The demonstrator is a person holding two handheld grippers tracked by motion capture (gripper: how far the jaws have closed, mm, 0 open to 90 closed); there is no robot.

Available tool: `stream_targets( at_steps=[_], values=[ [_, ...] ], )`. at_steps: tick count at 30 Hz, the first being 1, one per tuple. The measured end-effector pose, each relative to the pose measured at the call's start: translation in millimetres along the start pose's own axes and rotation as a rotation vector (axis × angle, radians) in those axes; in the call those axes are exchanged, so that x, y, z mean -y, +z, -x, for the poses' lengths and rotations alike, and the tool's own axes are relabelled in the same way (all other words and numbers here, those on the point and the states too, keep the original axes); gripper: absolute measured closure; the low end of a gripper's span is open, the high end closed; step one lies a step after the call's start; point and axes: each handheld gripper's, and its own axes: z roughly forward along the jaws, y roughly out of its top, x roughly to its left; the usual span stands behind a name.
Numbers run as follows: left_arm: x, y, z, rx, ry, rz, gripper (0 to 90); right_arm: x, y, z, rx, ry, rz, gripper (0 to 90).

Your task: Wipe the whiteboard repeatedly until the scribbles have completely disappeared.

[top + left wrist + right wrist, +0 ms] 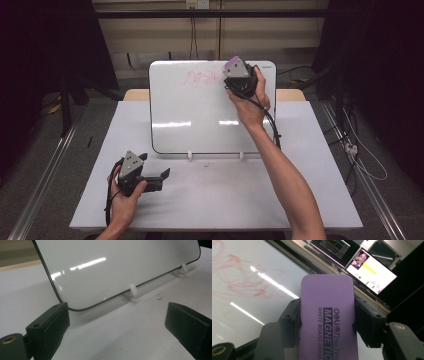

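While the left hand-held gripper [161, 176] gapes, the right hand-held gripper [327, 322] clamps a rounded purple eraser [327, 315], seemingly against the glossy whiteboard [195, 107].

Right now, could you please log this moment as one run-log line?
right gripper: shut on purple rectangular whiteboard eraser | at red scribble, white whiteboard top | left gripper: open, on table

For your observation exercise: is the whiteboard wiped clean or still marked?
Still marked: red scribbles remain near the top of the whiteboard, beside the purple eraser in the right gripper.

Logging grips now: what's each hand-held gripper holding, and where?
Right hand-held gripper clamps the purple eraser across its long sides. Left hand-held gripper is open, holding nothing.
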Motion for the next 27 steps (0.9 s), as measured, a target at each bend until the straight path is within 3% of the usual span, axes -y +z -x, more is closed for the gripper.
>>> stream_targets(
  at_steps=[9,12,14,15,18,24,27],
  values=[
    [-0.3,-0.1,2.3,0.001,0.001,0.003,5.5,-9.4,-9.7,-64.2,-0.108,-0.126,0.027,42.2],
    [0.1,0.0,2.3,-0.001,0.003,0.000,5.5,-9.2,-14.7,-78.3,-0.144,-0.137,0.037,42.2],
    [0.3,0.0,2.0,0.000,0.000,-0.002,5.5,-9.0,-15.7,-79.2,-0.148,-0.147,0.042,42.2],
    [0.4,-0.9,1.6,-0.007,0.000,0.005,5.6,-9.0,-15.0,-76.3,-0.161,-0.139,0.040,42.2],
    [0.1,-2.9,-0.2,-0.010,-0.003,0.013,5.7,-7.6,-11.9,-56.8,-0.111,-0.122,0.034,42.2],
    [0.2,-4.7,-0.6,-0.007,-0.006,0.018,5.6,7.3,-3.0,15.5,0.022,-0.008,-0.032,42.2],
    [-0.5,-4.4,-0.1,-0.006,-0.008,0.019,5.6,17.4,-3.6,41.1,0.071,0.035,-0.064,42.2]
  ],
)
